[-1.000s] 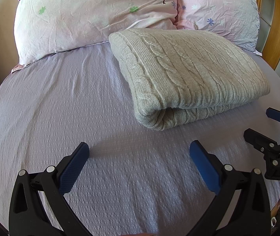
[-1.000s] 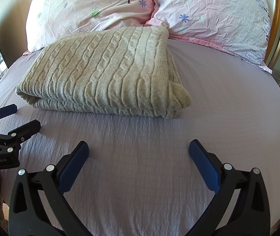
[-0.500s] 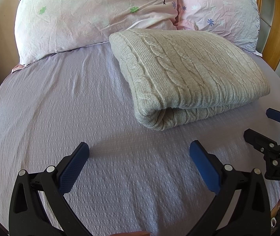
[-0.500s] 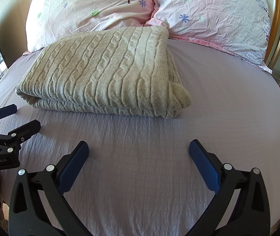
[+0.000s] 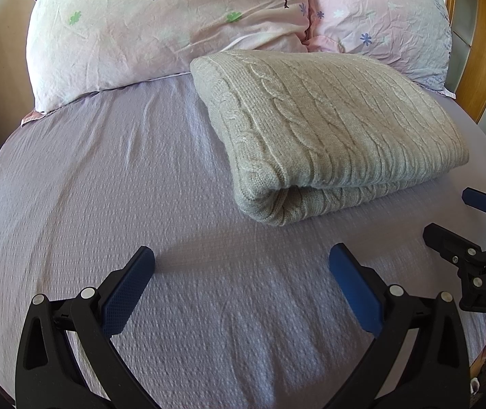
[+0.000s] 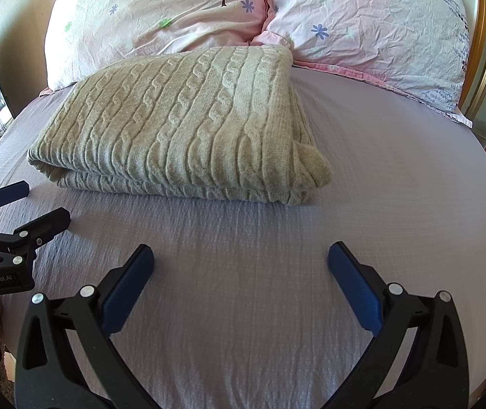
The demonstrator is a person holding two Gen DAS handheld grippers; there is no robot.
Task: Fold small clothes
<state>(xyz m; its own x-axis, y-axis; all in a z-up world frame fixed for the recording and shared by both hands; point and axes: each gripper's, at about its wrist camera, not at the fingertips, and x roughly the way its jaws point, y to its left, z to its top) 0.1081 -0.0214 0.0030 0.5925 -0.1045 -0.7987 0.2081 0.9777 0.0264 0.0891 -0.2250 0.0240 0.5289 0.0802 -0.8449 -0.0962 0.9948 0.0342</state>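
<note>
Both grippers are spread wide with nothing between the fingers: left gripper [image 5: 241, 266] at bottom centre of its view, right gripper [image 6: 239, 264] likewise, each hovering over bare sheet [image 5: 106, 187]. Sweater [image 5: 328, 126] is folded, lying flat on the sheet in the upper right of the left view and upper centre-left of the right view, far edge against two pink floral pillows [image 6: 175, 10]. Neither gripper touches it. Wooden bed frame [image 5: 481, 51] at right edge

The cable-knit sweater [image 6: 181, 126] is pale beige, the bed sheet [image 6: 396, 187] lilac, the pillows [image 6: 372, 24] pink with flower prints.
</note>
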